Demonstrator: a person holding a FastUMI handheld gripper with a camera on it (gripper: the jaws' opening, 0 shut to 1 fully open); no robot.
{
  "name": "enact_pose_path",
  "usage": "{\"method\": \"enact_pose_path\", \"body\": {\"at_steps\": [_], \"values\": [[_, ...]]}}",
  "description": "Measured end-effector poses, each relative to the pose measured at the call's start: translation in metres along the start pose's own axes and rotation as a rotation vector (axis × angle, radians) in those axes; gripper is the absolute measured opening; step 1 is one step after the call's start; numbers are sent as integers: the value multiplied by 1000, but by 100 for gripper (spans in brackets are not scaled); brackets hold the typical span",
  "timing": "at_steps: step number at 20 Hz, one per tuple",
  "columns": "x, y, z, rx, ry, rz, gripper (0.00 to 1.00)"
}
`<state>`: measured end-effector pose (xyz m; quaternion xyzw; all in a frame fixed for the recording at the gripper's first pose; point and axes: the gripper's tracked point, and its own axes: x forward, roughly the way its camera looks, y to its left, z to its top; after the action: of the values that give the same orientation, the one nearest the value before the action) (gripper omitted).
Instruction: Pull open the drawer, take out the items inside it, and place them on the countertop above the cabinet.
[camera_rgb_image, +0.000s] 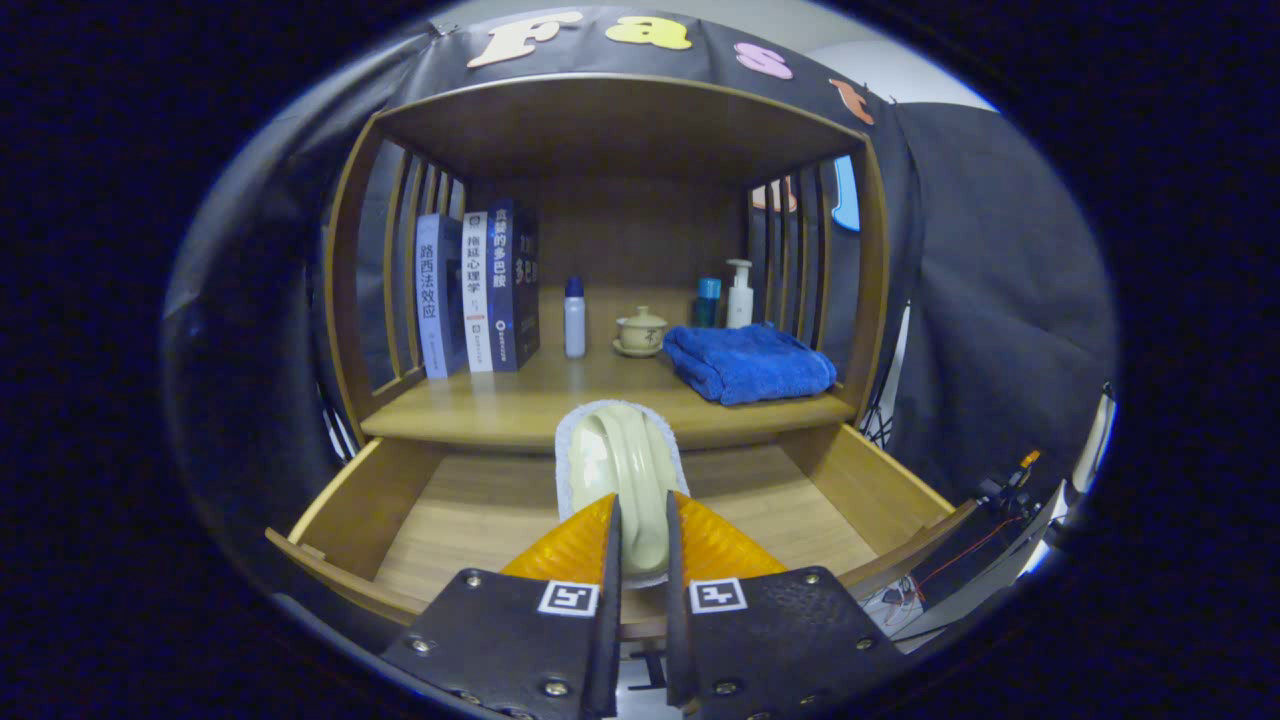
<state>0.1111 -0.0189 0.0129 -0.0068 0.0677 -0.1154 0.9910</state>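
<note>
My gripper (640, 520) is shut on the pale green handle of a brush-like item (625, 465) with a white fuzzy rim, held above the pulled-out wooden drawer (350, 500). The item's far end reaches the front edge of the countertop (480, 405) above the drawer. The drawer's floor shows bare wood on both sides of the fingers; the part under the fingers is hidden.
On the countertop stand three books (478, 290) at the left, a small bottle (575, 317), a lidded cup on a saucer (641, 331), a folded blue towel (748, 362), and two bottles (738, 294) behind it. Slatted side walls and a top panel enclose the shelf.
</note>
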Motion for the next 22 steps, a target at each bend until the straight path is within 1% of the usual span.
{"method": "enact_pose_path", "body": {"at_steps": [6,9,13,16,18,20,22], "values": [[1,15,56,34,-38,20,19],[7,23,87,43,-31,32,19],[28,27,112,54,17,26,19],[55,28,114,44,103,10,19],[75,23,105,37,193,-22,19],[98,24,94,34,290,-33,19],[119,22,76,16,394,-61,19]]}}
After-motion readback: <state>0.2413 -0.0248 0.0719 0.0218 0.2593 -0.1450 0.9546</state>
